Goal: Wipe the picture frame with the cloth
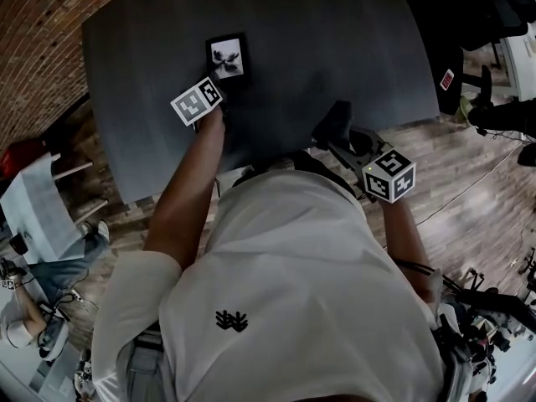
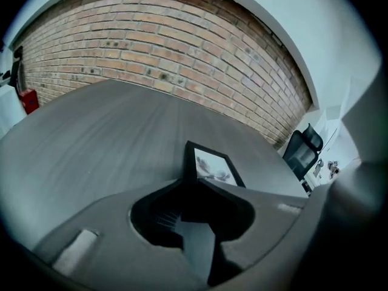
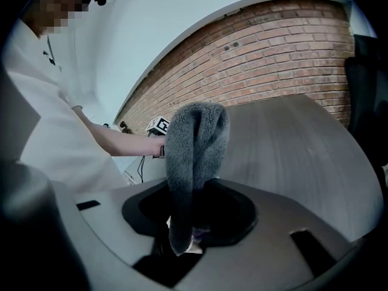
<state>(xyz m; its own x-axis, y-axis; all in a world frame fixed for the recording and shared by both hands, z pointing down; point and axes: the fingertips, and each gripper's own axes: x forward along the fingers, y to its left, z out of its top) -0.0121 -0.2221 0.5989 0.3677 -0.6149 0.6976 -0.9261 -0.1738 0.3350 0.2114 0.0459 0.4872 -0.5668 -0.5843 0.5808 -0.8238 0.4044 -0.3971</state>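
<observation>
Resting toward the far side of the dark grey, faintly grained surface [image 1: 335, 40], the picture frame [image 1: 227, 59] is seen as a small rectangle, taller than wide. It is made up of a plain black border with squared corners around a pale print of a dark, flower-like form. Whether it lies flat or leans back cannot be told.

The left gripper [image 2: 194, 223] is pointed down at the frame's near edge. Its smooth grey housing is curved around a dark recess, and its jaws are set partly apart. The frame's lower end is met right at their mouth, but whether it is pressed by the pads cannot be made out. The black-and-white marker cube [image 1: 198, 100] is seen just beside the frame's near-left corner.

The right gripper [image 3: 182, 235] is held over the near edge of the surface, well apart from the frame. Its jaws are closed on the cloth [image 3: 194, 156], a thick grey piece with a fleecy, nubbly pile. The cloth is folded into 1 soft rounded loop that stands out of the recess, with its 2 layers pinched together at the base.

A red brick wall [image 2: 151, 47] with pale mortar lines is seen curving behind the surface
</observation>
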